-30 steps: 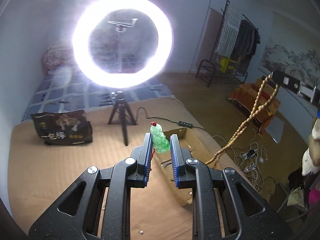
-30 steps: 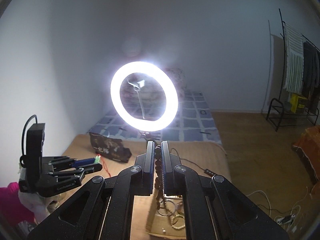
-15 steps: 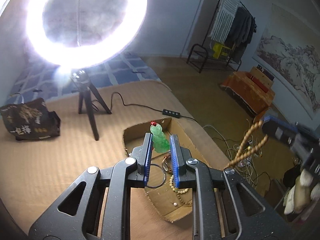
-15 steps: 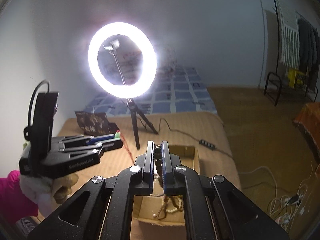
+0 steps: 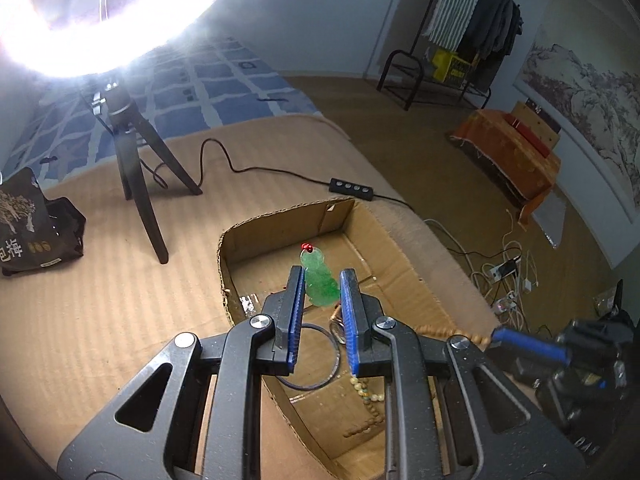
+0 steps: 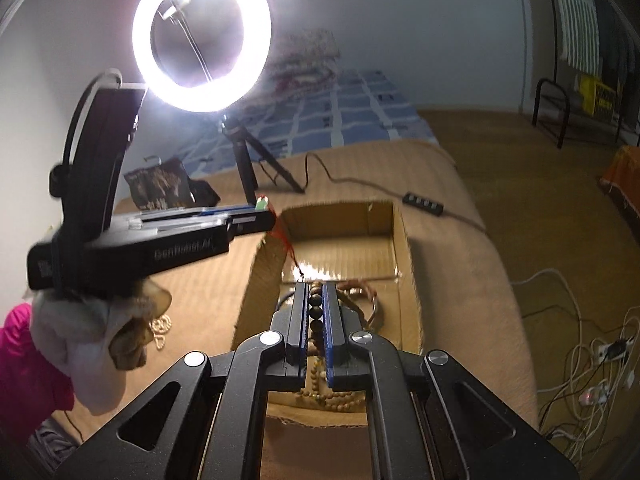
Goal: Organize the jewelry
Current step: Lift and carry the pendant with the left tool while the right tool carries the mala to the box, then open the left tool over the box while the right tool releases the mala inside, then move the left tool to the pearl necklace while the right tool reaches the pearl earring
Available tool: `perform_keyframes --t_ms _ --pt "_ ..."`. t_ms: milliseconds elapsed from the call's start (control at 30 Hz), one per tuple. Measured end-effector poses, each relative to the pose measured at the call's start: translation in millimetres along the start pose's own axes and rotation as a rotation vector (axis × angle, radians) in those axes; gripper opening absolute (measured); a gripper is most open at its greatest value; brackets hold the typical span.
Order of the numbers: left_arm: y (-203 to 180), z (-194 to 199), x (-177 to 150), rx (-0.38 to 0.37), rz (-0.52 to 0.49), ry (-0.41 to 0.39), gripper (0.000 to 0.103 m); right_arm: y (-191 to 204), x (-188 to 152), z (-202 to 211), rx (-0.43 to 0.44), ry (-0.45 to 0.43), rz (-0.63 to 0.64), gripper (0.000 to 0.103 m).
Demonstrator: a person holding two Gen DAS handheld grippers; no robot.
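My left gripper [image 5: 320, 284] is shut on a green jade pendant [image 5: 319, 280] with a red knot, held above the open cardboard box [image 5: 280, 220]. The left gripper also shows in the right wrist view [image 6: 256, 216], with the pendant's red cord [image 6: 286, 246] hanging into the box [image 6: 404, 240]. My right gripper [image 6: 316, 300] is shut on a brown bead necklace [image 6: 316, 312] over the box; the strand trails down to the box floor. The right gripper shows in the left wrist view [image 5: 532, 348]. A dark bangle [image 5: 316, 356] and a bead string [image 5: 368, 396] lie in the box.
The box sits on a tan bed cover [image 5: 80, 320]. A ring light [image 6: 202, 36] on a black tripod [image 5: 136, 176] stands behind it, with its cable and switch [image 5: 352, 188]. A dark snack bag [image 5: 28, 228] lies at the left. Cables [image 6: 592, 360] lie on the floor at the right.
Both grippers have dropped and tilted down towards the box, which now fills more of each view. The bead necklace has come down with the right gripper. Both grips are unchanged.
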State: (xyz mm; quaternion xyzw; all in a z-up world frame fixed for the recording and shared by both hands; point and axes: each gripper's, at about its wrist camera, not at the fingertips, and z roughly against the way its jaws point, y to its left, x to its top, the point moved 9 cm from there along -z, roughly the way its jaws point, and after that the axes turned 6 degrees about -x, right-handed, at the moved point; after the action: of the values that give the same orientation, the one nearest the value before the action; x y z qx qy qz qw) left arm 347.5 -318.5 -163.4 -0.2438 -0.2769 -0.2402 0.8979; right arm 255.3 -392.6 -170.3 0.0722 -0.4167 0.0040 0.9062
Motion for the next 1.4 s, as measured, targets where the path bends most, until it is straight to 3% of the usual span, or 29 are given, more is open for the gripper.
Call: perform_keyframes --t_ms 267,367,433,500,533,733,867,1000,1400 --pt "11 -17 -3 0.007 0.021 0.035 0.017 0 -20 -23 0.008 0.07 -0.017 0.005" --pt "12 -15 -3 0.012 0.019 0.038 0.028 1 -24 -25 -0.004 0.079 -0.011 0.007" --pt "13 -13 -2 0.01 0.016 0.03 0.037 0 -25 -27 -0.009 0.087 -0.012 0.02" --pt "11 -9 -1 0.01 0.005 0.026 0.037 0 -26 -26 -0.011 0.083 -0.017 0.045" --pt "10 -6 0 0.013 -0.001 0.023 0.037 0 -26 -24 -0.015 0.076 -0.02 0.046" --pt "9 13 -1 0.021 -0.026 -0.003 0.037 4 -26 -17 -0.027 0.074 -0.012 0.048" --pt "10 30 -3 0.022 -0.028 -0.019 0.037 8 -27 -12 -0.048 0.063 0.002 0.058" --pt "16 51 -4 0.016 -0.021 -0.042 0.037 16 -28 -6 -0.055 0.061 0.014 0.059" --pt "79 126 -30 0.092 -0.004 -0.085 0.037 61 -45 9 -0.037 0.036 0.045 0.063"
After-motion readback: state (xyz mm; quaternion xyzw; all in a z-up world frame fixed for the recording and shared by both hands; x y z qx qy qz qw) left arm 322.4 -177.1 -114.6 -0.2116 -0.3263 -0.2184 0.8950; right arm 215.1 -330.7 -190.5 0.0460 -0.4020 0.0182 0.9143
